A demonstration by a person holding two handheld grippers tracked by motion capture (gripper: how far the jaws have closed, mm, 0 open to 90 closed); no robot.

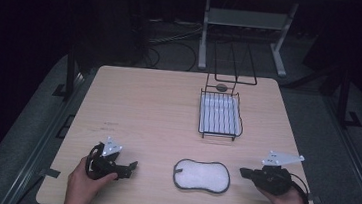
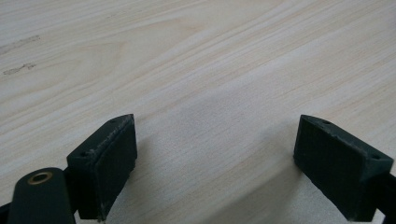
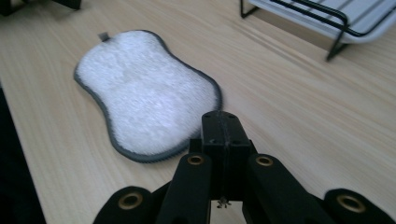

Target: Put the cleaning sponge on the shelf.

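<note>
A white fluffy cleaning pad with a grey edge [image 1: 201, 175] lies flat near the table's front edge, between my two grippers. My right gripper [image 1: 243, 172] hovers just right of it, jaws pressed together with nothing between them; in the right gripper view the shut jaw tips [image 3: 223, 122] sit over the pad's [image 3: 144, 102] near end. My left gripper [image 1: 132, 166] rests low at the front left, pointing toward the pad. Its jaws stand wide apart over bare wood [image 2: 215, 140].
A black wire dish rack on a white tray [image 1: 220, 116] stands at the back right of the wooden table [image 1: 148, 109], with an upright wire frame [image 1: 233, 62] behind it. Its corner [image 3: 341, 23] appears in the right gripper view. A white stand [image 1: 247, 23] is beyond the table.
</note>
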